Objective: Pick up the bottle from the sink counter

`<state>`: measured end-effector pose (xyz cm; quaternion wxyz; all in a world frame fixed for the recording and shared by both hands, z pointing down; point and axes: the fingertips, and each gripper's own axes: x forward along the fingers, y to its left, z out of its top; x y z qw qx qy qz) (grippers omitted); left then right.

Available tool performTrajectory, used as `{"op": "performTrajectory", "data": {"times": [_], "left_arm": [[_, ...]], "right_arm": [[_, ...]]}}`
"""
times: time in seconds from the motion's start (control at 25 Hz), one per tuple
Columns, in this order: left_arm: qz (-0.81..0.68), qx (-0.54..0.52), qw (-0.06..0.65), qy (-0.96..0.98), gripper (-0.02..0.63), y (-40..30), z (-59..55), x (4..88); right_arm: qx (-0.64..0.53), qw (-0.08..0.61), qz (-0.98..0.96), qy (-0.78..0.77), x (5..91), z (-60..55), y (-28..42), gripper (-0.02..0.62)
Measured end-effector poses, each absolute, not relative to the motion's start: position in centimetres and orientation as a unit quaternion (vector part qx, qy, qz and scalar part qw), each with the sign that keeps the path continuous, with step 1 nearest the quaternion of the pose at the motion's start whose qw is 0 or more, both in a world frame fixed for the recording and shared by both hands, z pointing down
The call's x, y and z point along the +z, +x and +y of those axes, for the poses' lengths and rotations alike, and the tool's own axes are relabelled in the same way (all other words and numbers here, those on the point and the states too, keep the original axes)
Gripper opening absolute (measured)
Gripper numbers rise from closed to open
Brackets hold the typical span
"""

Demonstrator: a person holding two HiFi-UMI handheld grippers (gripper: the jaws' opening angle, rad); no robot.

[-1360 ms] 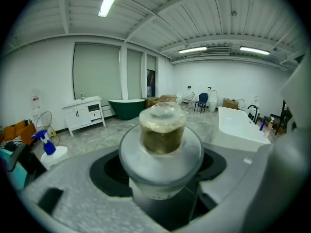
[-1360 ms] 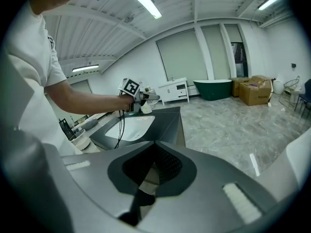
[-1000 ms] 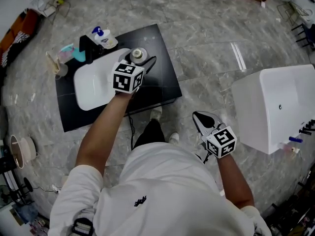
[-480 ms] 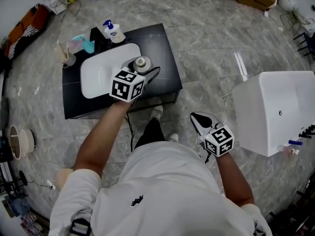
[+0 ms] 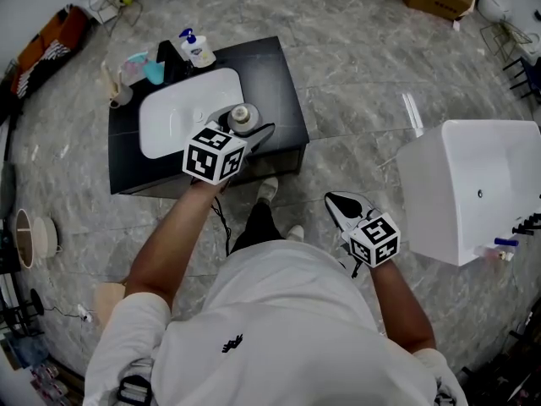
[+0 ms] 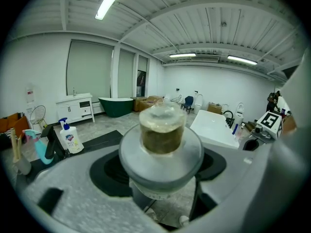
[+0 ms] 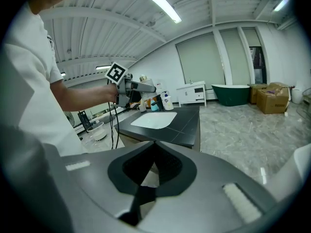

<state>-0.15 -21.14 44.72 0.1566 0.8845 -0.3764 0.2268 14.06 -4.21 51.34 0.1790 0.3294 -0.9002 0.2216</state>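
Clearly the bottle [image 5: 242, 117] is pinched in the left tool [image 5: 247, 123], whose jaws stand wide with a pad pressed to each side of the round body. In the left gripper view floor shows beneath it, so it hangs clear of the counter [image 5: 279, 83], near the front edge and just beside the sink [image 5: 169, 117]. It looks like a squat, hard-walled bottle with a broad frosted shoulder and a narrow capped neck. I judge it stiff, probably smooth and somewhat slippery, and breakable if it is glass. The wide body below the shoulder is the sound place to grip, as now; the small cap would give little purchase. Something amber-brown shows through the neck, but how full the body is cannot be told, so its weight is a guess. The right tool [image 5: 338, 203] hangs at the person's side over the floor, jaws pressed together on nothing. The white sink holds nothing. At the counter's far end stand a pump bottle [image 5: 198, 49] with pale contents and a teal cup [image 5: 154, 73], whose inside is too small to read.
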Motion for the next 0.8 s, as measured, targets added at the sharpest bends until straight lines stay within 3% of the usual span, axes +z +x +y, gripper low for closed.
{"op": "performTrajectory", "data": {"times": [0.8], "left_arm": [[-0.361, 0.226, 0.153, 0.892, 0.341, 1.4, -17.1, 43.2]], "right_arm": [[0.209, 0.168, -0.906, 0.329, 50.1, -2.1, 14.6, 0.011]]}}
